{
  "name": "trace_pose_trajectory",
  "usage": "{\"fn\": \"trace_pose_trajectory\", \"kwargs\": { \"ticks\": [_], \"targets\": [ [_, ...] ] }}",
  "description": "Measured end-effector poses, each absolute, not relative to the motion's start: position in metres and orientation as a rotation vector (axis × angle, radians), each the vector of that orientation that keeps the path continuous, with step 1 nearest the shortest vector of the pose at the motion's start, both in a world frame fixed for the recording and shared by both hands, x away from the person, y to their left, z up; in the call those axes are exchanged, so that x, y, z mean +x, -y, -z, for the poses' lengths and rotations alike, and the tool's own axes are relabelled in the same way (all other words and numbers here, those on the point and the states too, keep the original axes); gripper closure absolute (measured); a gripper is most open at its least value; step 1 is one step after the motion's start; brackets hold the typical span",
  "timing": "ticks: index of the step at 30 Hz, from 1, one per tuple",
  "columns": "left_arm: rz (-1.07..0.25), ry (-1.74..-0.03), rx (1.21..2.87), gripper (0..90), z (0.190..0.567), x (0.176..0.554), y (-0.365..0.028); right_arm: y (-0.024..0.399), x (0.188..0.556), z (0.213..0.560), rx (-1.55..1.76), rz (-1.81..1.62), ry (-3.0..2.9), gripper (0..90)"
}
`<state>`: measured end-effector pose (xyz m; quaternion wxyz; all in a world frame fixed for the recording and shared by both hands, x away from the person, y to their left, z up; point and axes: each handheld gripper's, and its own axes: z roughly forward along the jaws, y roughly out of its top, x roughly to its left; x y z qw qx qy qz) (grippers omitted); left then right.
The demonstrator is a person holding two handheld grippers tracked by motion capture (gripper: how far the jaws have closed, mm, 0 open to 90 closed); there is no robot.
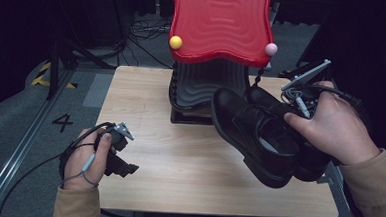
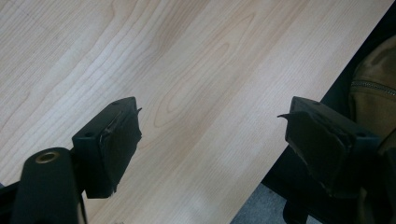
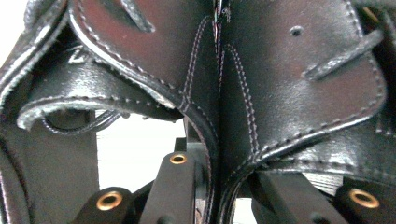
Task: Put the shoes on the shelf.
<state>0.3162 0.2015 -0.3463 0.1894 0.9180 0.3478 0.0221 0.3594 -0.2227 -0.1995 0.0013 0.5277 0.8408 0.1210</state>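
Standing on grey carpet in a dark room, a light wooden table (image 1: 178, 153) carries a tiered stand at its far edge: a red wavy top shelf (image 1: 219, 22) with a yellow ball (image 1: 175, 42) and a pink ball (image 1: 270, 49) at its front corners, and a dark wavy shelf (image 1: 210, 84) below. Cables lie on the floor behind, a "4" is marked on the carpet at left beside a metal rail (image 1: 13, 154).

Right gripper (image 1: 301, 101): held in the right hand (image 1: 337, 128) above the table's right side, jaws closed on a pair of black shoes (image 1: 262, 134). Right gripper view shows the jaws pinching the two inner collars pressed together (image 3: 217, 116). Shoes hang clear of the tabletop, toes pointing toward the stand, soles tilted to the near right edge.

Shoes: black glossy leather, visible stitching along the seams, black laces, thick dark soles; pale lining shows inside one opening.

Left gripper (image 1: 123, 167): held in the left hand (image 1: 86, 158) at the near left of the table, well apart from the shoes. Left gripper view shows both jaws spread wide over bare wood grain (image 2: 187, 93), nothing between them; pads look worn. A tan sleeve (image 1: 76, 205) covers the forearm
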Motion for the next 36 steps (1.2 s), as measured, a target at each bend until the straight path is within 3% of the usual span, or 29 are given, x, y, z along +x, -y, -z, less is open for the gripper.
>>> {"fn": "trace_pose_trajectory", "kwargs": {
  "ticks": [36],
  "targets": [
    [-0.07, -0.987, 2.565, 18.5, 0.345, 0.314, -0.21, 0.211, 0.363, 0.093, 1.585, -0.449, -2.657, 82.4]
  ]
}}
